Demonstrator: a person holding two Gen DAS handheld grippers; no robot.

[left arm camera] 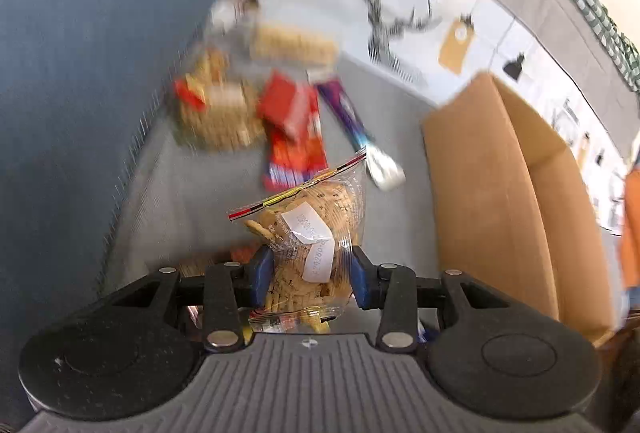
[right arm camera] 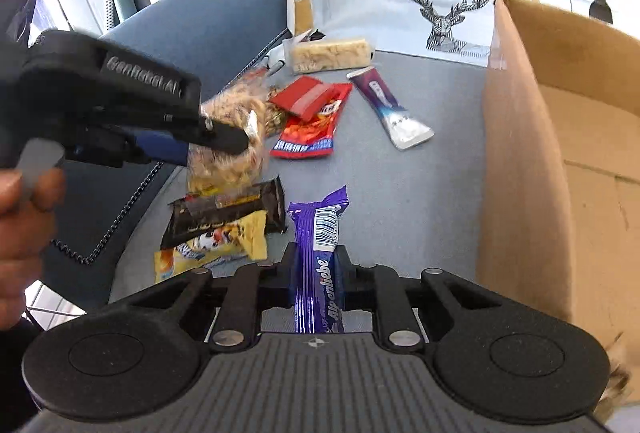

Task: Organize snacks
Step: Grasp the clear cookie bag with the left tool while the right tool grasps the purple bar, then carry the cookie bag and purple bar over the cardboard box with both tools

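My left gripper (left arm camera: 312, 275) is shut on a clear bag of small biscuits (left arm camera: 316, 217) with a white label, held above the grey seat (left arm camera: 168, 193). In the right wrist view the same left gripper (right arm camera: 240, 143) comes in from the left, held by a hand (right arm camera: 24, 217), with the biscuit bag (right arm camera: 224, 169) hanging between its pads. My right gripper (right arm camera: 317, 265) is shut on a purple Alpenliebe candy stick (right arm camera: 320, 229), which points forward over the seat. An open cardboard box (right arm camera: 560, 137) stands close on the right, also seen as the box (left arm camera: 492, 185) in the left wrist view.
Loose snacks lie on the grey seat (right arm camera: 420, 193): a red packet (right arm camera: 312, 121), a purple-and-white pouch (right arm camera: 392, 109), a clear biscuit pack (right arm camera: 332, 53), a dark bar (right arm camera: 228, 213) and a yellow packet (right arm camera: 216, 245). A deer-print cushion (right arm camera: 440, 1) stands behind, a blue backrest (right arm camera: 208, 13) at left.
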